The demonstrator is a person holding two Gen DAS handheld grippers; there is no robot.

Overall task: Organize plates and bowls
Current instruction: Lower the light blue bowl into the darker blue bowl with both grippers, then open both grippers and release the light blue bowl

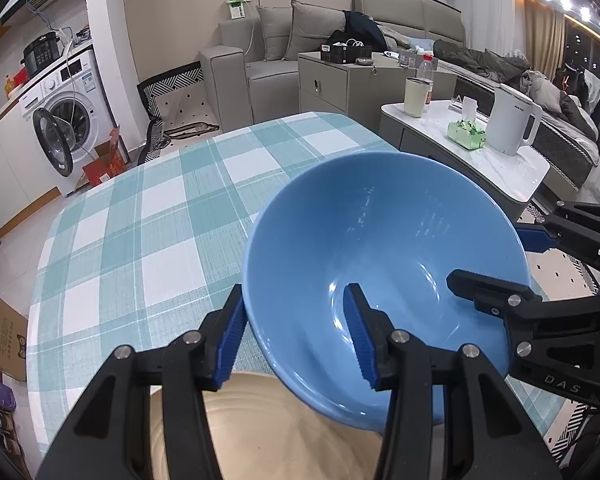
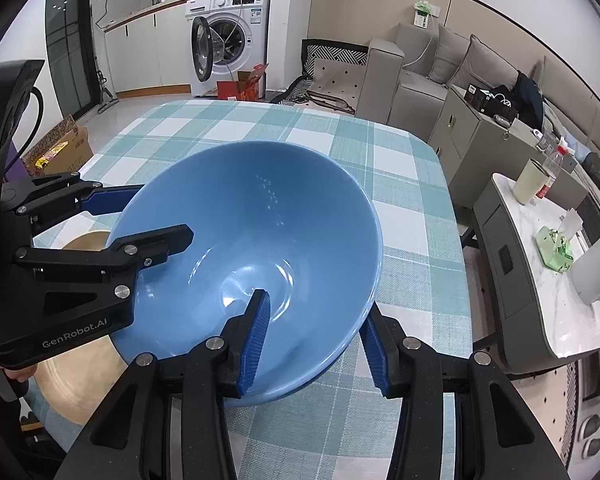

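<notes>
At the left, the left gripper [image 1: 296,336] straddles the near-left rim of the blue bowl [image 1: 384,264], one finger outside the wall and one inside. The gap between the fingers looks wider than the thin wall, so whether it truly pinches the rim or only brackets it cannot be told. Just under this gripper, near the table's front edge, lies a tan plate [image 1: 268,428]; the bowl's near side overlaps its far part, and the bowl sits tilted, its far rim higher. That lean suggests it is being carried or lowered onto the plate rather than resting flat on the checked tablecloth [image 1: 140,232].

To the right, the right gripper [image 2: 316,340] takes the opposite side of the bowl [image 2: 260,216] the same way, one blue pad in the hollow and one outside the wall, again with the fingers apart more than the rim needs; a firm clamp cannot be confirmed. Holding both sides likely keeps the deep, smooth bowl from swinging. The plate [image 2: 80,380] shows at the bowl's left here.
</notes>
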